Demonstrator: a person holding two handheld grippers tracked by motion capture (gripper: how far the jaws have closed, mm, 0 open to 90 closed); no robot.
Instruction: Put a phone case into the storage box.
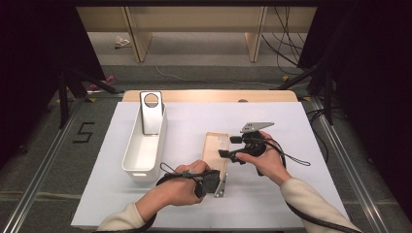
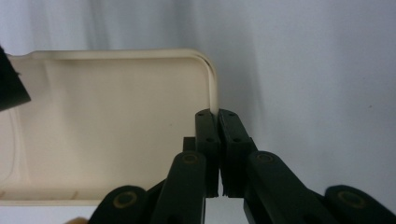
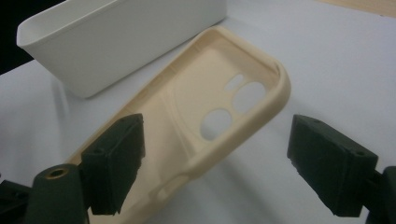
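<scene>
A beige phone case (image 1: 215, 148) lies inner side up in the middle of the white table. My left gripper (image 1: 217, 175) holds its near end. In the left gripper view the jaws (image 2: 217, 114) are shut on the rim at a corner of the case (image 2: 107, 130). My right gripper (image 1: 229, 146) hovers at the case's right edge with its grey plate on top. Its jaws (image 3: 224, 163) stand wide open in the right gripper view, one on each side of the case (image 3: 196, 88) near the camera cut-outs, touching nothing.
A long white bin (image 1: 127, 158) stands left of the case, and an upright metal plate with a round hole (image 1: 151, 114) leans at its far end. The same bin (image 3: 116, 37) is just beyond the case in the right gripper view. A white sheet covers the table (image 1: 272, 194).
</scene>
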